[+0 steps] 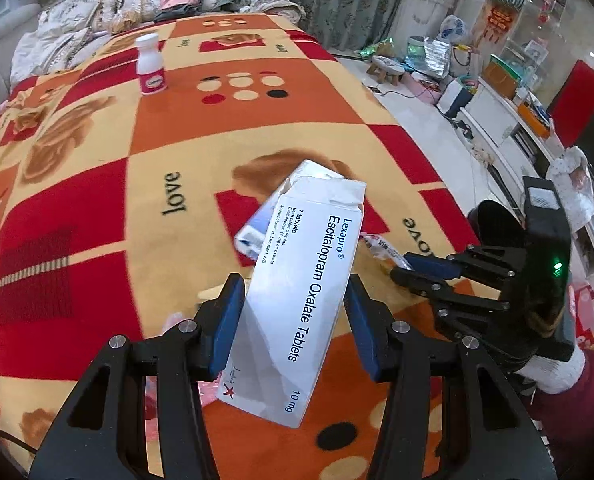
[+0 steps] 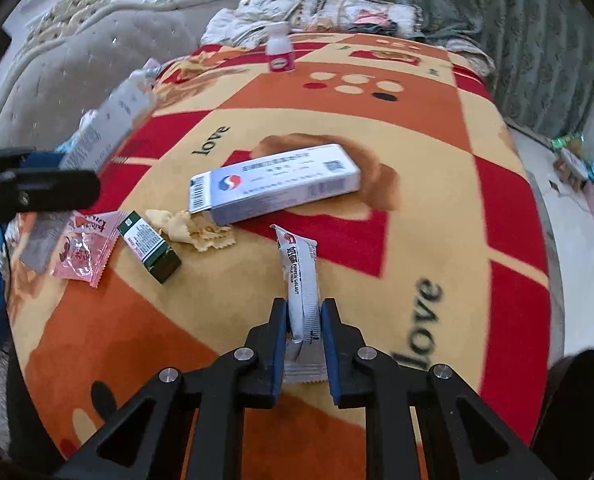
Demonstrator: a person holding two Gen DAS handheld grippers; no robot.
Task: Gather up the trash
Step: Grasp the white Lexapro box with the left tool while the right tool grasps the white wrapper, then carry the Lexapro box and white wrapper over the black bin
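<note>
My left gripper (image 1: pixel 295 300) is shut on a white Lexapro tablet box (image 1: pixel 297 280), torn open at its far end, and holds it above the blanket. My right gripper (image 2: pixel 304 318) is shut on a white snack sachet (image 2: pixel 301 276) with red print, which points away from me. The right gripper also shows in the left wrist view (image 1: pixel 407 270), to the right of the box. The left gripper and its box show blurred at the left of the right wrist view (image 2: pixel 109 120). A long blue-and-white medicine box (image 2: pixel 277 184) lies on the blanket ahead of the sachet.
A patterned red, orange and cream blanket (image 2: pixel 377 128) covers the bed. On it lie a pink candy wrapper (image 2: pixel 83 252), a small dark green box (image 2: pixel 149 246), a crumpled yellow wrapper (image 2: pixel 189 228) and an upright white bottle (image 2: pixel 279 50). Pillows lie at the far end; cluttered floor is to the right.
</note>
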